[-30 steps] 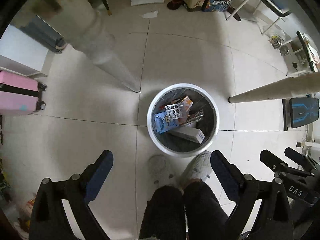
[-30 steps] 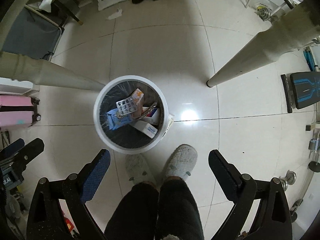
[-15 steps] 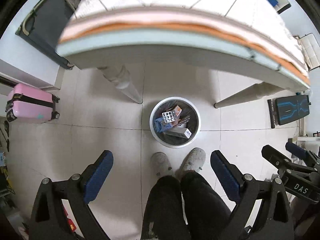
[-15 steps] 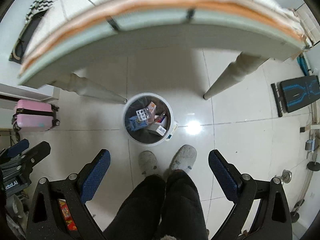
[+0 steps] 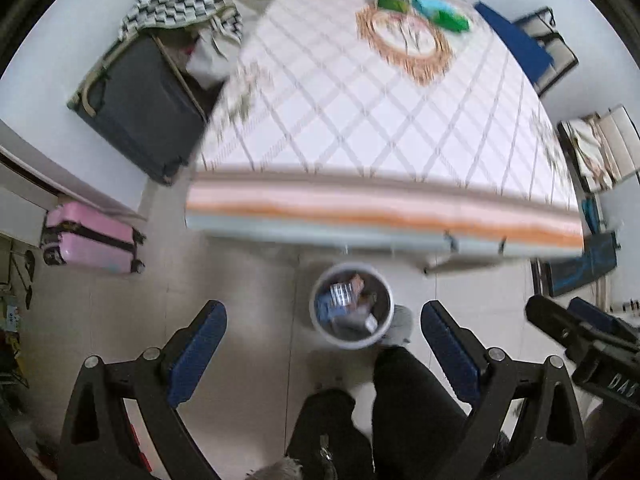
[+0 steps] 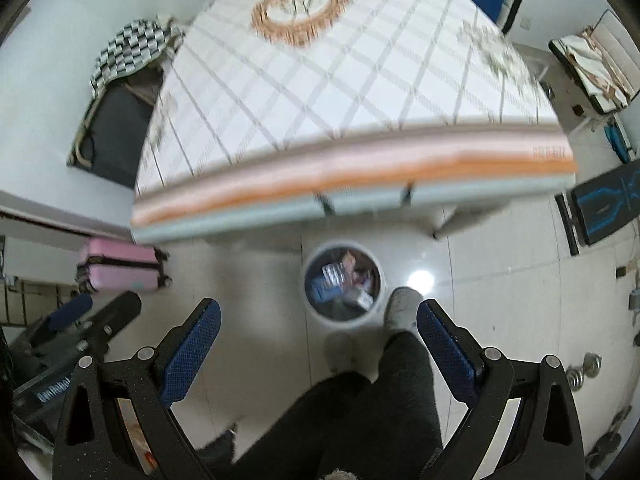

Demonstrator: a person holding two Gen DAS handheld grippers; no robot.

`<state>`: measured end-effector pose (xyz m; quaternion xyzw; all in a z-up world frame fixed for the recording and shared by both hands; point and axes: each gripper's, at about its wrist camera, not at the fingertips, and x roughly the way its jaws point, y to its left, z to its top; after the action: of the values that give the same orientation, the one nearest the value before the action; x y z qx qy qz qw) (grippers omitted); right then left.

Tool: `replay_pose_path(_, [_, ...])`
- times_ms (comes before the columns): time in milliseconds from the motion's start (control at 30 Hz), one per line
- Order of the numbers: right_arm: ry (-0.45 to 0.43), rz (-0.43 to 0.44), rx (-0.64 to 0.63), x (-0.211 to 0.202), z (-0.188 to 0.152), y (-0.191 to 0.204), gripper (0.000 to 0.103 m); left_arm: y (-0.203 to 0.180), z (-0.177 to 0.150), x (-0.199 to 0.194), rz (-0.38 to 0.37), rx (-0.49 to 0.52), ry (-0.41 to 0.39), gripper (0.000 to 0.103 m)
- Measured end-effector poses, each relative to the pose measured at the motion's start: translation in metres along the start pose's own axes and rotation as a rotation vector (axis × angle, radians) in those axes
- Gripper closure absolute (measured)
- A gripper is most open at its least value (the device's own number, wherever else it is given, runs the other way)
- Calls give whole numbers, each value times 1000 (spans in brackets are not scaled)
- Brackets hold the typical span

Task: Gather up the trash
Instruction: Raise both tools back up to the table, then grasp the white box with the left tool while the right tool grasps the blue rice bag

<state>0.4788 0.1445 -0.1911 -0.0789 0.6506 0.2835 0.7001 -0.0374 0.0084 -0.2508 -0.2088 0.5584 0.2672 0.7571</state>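
There is one white bin (image 5: 352,341) on the floor, with several pieces of trash (image 5: 340,300) inside; blur makes an exact count impossible. One table (image 5: 360,120) stands far behind it, with about three green and blue packages (image 5: 440,14) at its far end. One pink suitcase (image 5: 90,242) is at left. Two grippers are visible, the left gripper (image 5: 324,344) and the right gripper (image 6: 318,340), and two slippers (image 6: 402,306).

A pink suitcase (image 5: 94,245) lies on the tiled floor (image 5: 248,280) beside a dark case (image 5: 140,108) draped with a checked cloth (image 5: 176,2).
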Motion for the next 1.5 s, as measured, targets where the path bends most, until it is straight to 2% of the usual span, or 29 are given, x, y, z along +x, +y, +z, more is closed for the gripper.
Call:
replay_pose_path(167, [-37, -19, -9, -19, 92, -7, 3, -19, 74, -10, 45, 10, -97, 3])
replay_pose_path(200, [-37, -24, -13, -19, 113, -11, 3, -28, 99, -8, 51, 13, -107, 0])
replay_pose_path(267, [-34, -37, -24, -19, 166, -22, 3, -42, 138, -5, 55, 12, -130, 0])
replay_pose_path(300, [-38, -42, -33, -17, 189, -27, 3, -52, 170, -1, 70, 6, -149, 0])
replay_pose_path(400, [-49, -71, -73, -7, 288, -38, 3, -70, 240, 12, 109, -14, -167, 0])
replay_pose_path(467, [-39, -76, -99, 9, 352, -45, 3, -82, 298, 28, 131, -28, -156, 0])
replay_pose_path(567, [-25, -107, -127, 42, 456, -54, 3, -94, 367, 54, 180, -27, -143, 0])
replay_pose_path(633, [-4, -121, -127, 73, 521, -61, 3, -101, 401, 70, 212, -20, -134, 0])
replay_pose_path(767, [62, -141, -144, 144, 615, -68, 3, -110, 471, 111, 207, 4, -93, 0])
replay_pose_path(900, [120, -139, -164, 214, 667, -65, 3, -120, 512, 141, 148, 41, -40, 0])
replay_pose_path(1000, [156, -54, -137, 244, 685, -70, 5, -131, 540, 162, 47, 81, 11, 0])
replay_pose_path(1033, [163, -45, -131, 249, 687, -72, 9, -134, 546, 167, 25, 96, 22, 0])
replay_pose_path(1100, [113, -70, -150, 245, 689, -72, 28, -144, 561, 179, -12, 124, 49, 0])
replay_pose_path(1167, [113, -61, -147, 244, 690, -79, 35, -153, 571, 190, -41, 161, 79, 0])
replay_pose_path(1200, [119, -55, -128, 243, 692, -87, 41, -159, 576, 198, -37, 190, 94, 0])
replay_pose_path(1233, [122, -55, -117, 242, 695, -92, 43, -164, 579, 203, -32, 215, 104, 0])
replay_pose_path(1367, [112, -90, -107, 238, 705, -114, 44, -177, 589, 233, 8, 293, 171, 1])
replay_pose_path(1500, [123, -92, -94, 243, 713, -127, 44, -178, 595, 256, 7, 291, 214, 1])
